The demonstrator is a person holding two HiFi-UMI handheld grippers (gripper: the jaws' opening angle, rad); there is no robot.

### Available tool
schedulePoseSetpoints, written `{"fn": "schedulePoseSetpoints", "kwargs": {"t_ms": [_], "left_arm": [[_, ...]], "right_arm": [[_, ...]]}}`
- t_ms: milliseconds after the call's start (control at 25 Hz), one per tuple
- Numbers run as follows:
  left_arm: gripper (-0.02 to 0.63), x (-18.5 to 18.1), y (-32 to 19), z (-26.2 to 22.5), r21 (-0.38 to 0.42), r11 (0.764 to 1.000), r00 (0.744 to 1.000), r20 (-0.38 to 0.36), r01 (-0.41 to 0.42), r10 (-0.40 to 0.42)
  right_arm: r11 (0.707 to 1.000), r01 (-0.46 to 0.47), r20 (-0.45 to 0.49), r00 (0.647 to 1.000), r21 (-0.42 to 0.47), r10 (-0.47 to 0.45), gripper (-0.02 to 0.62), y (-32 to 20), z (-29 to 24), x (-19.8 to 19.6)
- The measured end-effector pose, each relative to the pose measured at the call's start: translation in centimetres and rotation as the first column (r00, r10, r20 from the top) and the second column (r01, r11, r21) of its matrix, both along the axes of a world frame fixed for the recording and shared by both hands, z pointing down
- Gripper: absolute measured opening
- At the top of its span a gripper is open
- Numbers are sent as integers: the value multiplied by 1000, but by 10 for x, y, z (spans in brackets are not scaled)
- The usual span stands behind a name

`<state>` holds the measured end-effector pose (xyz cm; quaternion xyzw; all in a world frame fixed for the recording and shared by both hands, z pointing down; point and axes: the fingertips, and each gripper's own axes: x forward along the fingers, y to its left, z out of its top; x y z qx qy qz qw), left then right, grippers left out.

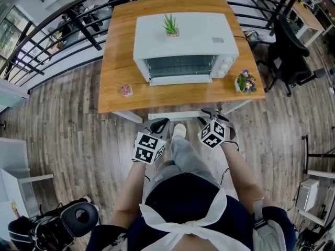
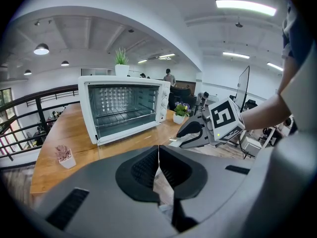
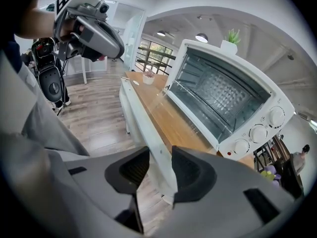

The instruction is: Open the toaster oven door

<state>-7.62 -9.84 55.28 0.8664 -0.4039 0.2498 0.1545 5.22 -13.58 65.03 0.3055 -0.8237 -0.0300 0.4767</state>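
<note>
A white toaster oven [image 1: 186, 43] with a glass door [image 1: 180, 66] is placed on a wooden bench [image 1: 118, 82] in the upper middle of the head view, with its front turned to the person. The door appears to lie shut against the front, and the wire racks are seen through the glass. White round knobs [image 1: 226, 66] are set at the right end of the front. A small green plant in a white pot [image 1: 170, 25] is standing on the top of the oven. A purple-flowered plant in a white pot [image 1: 245, 81] is found on the bench to the right of the oven, and a small pink plant in a white pot [image 1: 126, 90] to the lower left of it, near the front edge of the bench. Both grippers are held below this edge, over the wooden floor [image 1: 68, 119], apart from the oven. The left gripper [image 1: 161, 122] is seen in the lower middle of the frame; in the left gripper view its jaws [image 2: 158, 157] are pressed together with nothing between them. The right gripper [image 1: 207, 116] is just beside the white frame of the bench; in the right gripper view its jaws [image 3: 159, 170] are kept moderately apart and nothing is gripped, only the white frame [image 3: 143, 128] being seen through the gap. A black office chair [image 1: 285, 51] stands at the right of the bench.
</note>
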Motion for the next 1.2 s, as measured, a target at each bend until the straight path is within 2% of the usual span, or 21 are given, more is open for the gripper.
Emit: {"fn": "schedulePoseSetpoints", "kwargs": {"t_ms": [1200], "left_arm": [[23, 5, -15, 6, -12, 1000, 1000, -5, -25, 25]], "right_arm": [[998, 10, -105, 994, -60, -16, 150, 8, 53, 1]]}}
